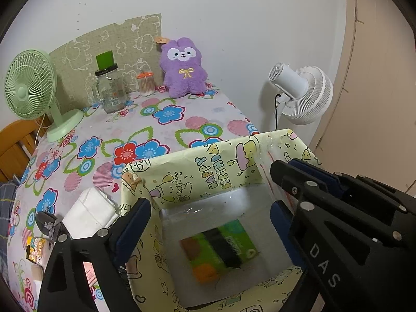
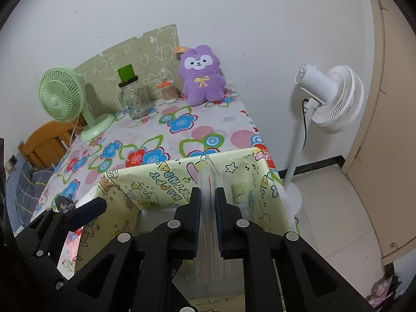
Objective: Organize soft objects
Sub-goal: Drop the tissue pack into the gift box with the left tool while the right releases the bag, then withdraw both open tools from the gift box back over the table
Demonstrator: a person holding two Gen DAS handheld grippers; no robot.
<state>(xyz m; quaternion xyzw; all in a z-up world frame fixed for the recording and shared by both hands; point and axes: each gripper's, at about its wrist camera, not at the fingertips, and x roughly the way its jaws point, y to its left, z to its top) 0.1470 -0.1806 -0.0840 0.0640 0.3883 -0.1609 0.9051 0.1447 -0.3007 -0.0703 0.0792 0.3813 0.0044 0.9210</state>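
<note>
While your right gripper [image 2: 208, 221] pinches a clear, ribbed plastic strip [image 2: 208, 200] that appears to be part of the box's right wall or liner, use that hold to steady the box [image 1: 197, 166] and keep its mouth wide; pull gently, since thin plastic will likely buckle or slip if you tug. Your left gripper [image 1: 208, 215] hangs over the box with its jaws spread and nothing between them. My guess is that it is free to fetch the next soft thing. The purple plush [image 1: 183, 67] sits upright at the far edge of the table [image 1: 182, 127], well apart from the box, and a folded white cloth [image 1: 89, 212] lies just beside the box's left wall. Take the cloth first, I would say, as it is nearest.

Looking from the left wrist, you see down inside the box to a green packet [image 1: 221, 247] lying on the bottom, and the cloth too. Neither shows from the right wrist, where the fingers [image 2: 193, 221] hide the box floor. That view alone shows the strip clamped between the pads, and the white fan's [image 2: 330, 98] pole reaching down to the floor.
</note>
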